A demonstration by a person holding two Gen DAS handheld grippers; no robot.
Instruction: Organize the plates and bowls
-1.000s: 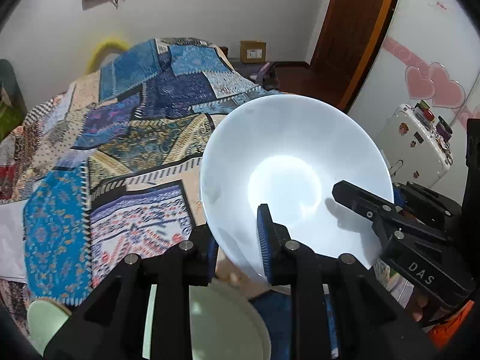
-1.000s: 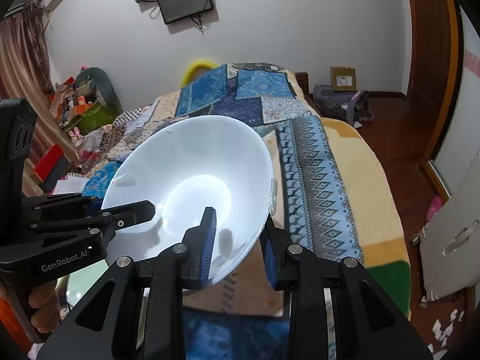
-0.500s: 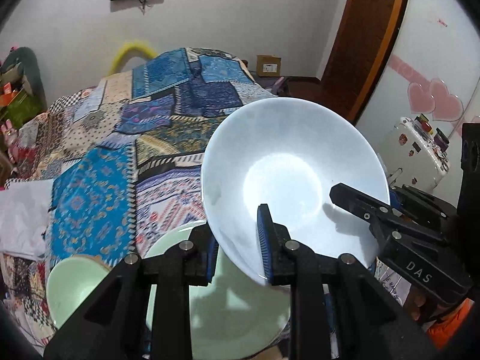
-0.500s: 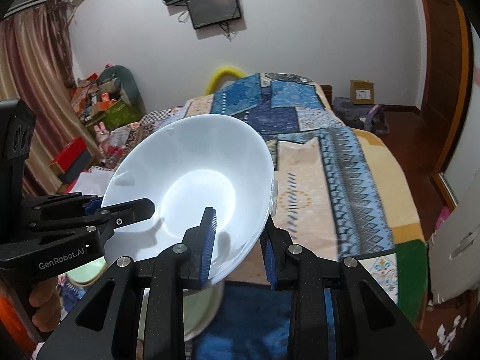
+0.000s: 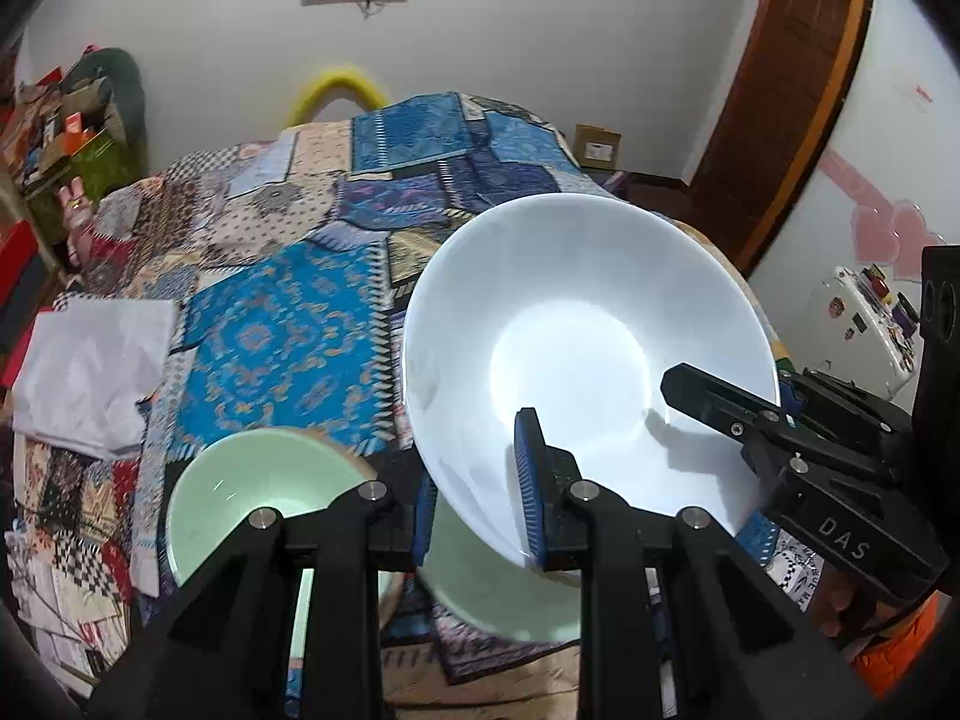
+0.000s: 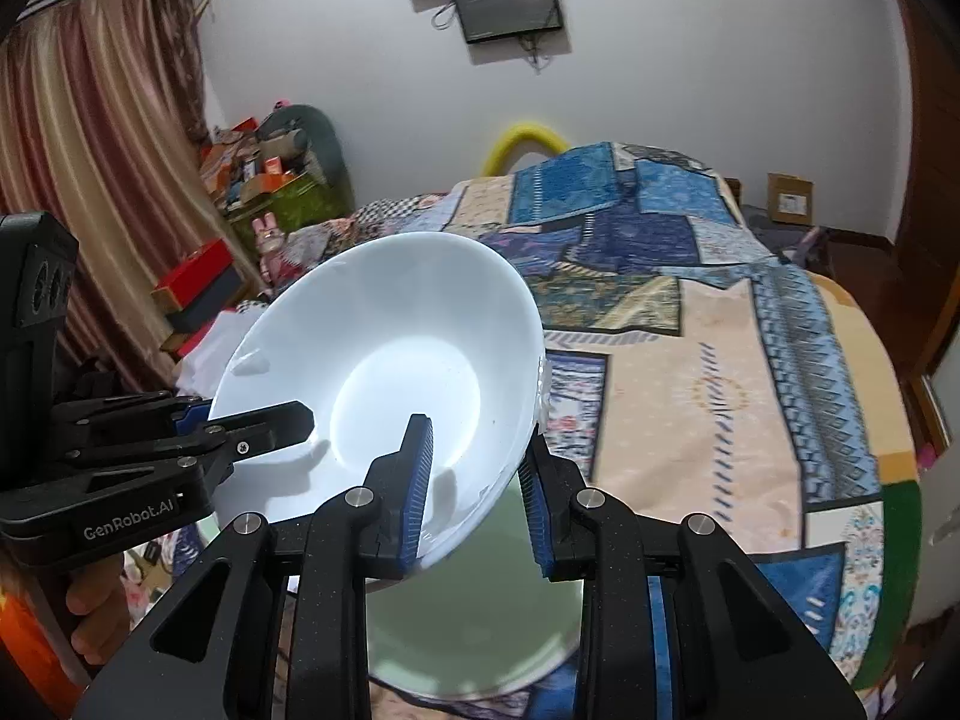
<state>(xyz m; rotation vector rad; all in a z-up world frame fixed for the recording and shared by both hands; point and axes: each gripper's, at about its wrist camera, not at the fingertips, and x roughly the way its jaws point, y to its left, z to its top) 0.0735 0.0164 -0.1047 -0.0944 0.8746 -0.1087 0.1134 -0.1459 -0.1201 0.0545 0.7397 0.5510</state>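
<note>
Now white bowl [image 5: 588, 348] centre frame, rim pinched by both left gripper [image 5: 480, 498] and right gripper [image 6: 474, 480]. View shifted: green bowl [image 5: 240, 492] newly visible lower left, green plate [image 6: 480, 618] beneath. Stacking likely next.

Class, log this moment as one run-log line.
white bowl: held, tilted | left gripper: on rim | right gripper: on rim | below: green plate

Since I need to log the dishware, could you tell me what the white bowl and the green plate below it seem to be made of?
White bowl: probably glazed ceramic or opal glass; smooth, glossy, with a bright glare in its well. Pale green plate: likely the same kind of glazed ware; it has an even sheen, though melamine can't be ruled out.
</note>
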